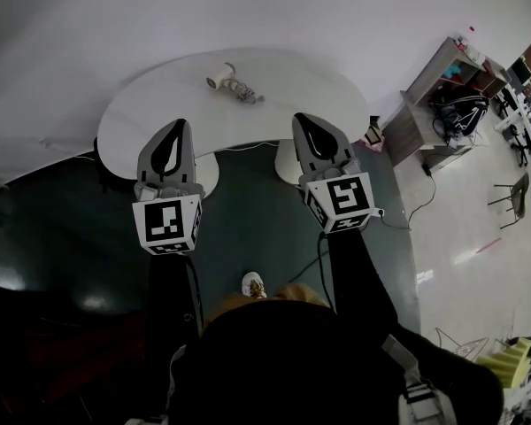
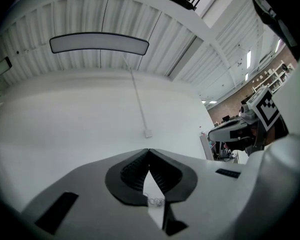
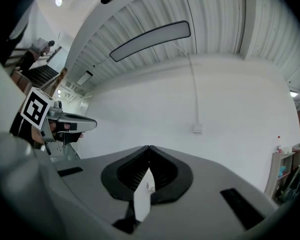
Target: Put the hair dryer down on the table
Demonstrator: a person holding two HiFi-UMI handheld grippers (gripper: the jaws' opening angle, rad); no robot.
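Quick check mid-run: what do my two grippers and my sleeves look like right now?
The left gripper and right gripper match: each has a grey, tapered shell with a black teardrop-shaped inset on top. Each carries a white marker cube printed with black square patterns. The inner pads are black and ribbed. The person wears black sleeves.

We carry two grey plastic tools. The left tool (image 1: 179, 124) and the right tool (image 1: 303, 117) are rounded shells tapering to a tip, each with a black inlay on top. Each bears a white cube (image 1: 167, 222) printed with black square markers. The pads (image 2: 132, 173) are black and ribbed. We wear black sleeves (image 1: 172, 282), a white shoe (image 1: 252, 283) and a grey shoulder strap (image 1: 414, 388).
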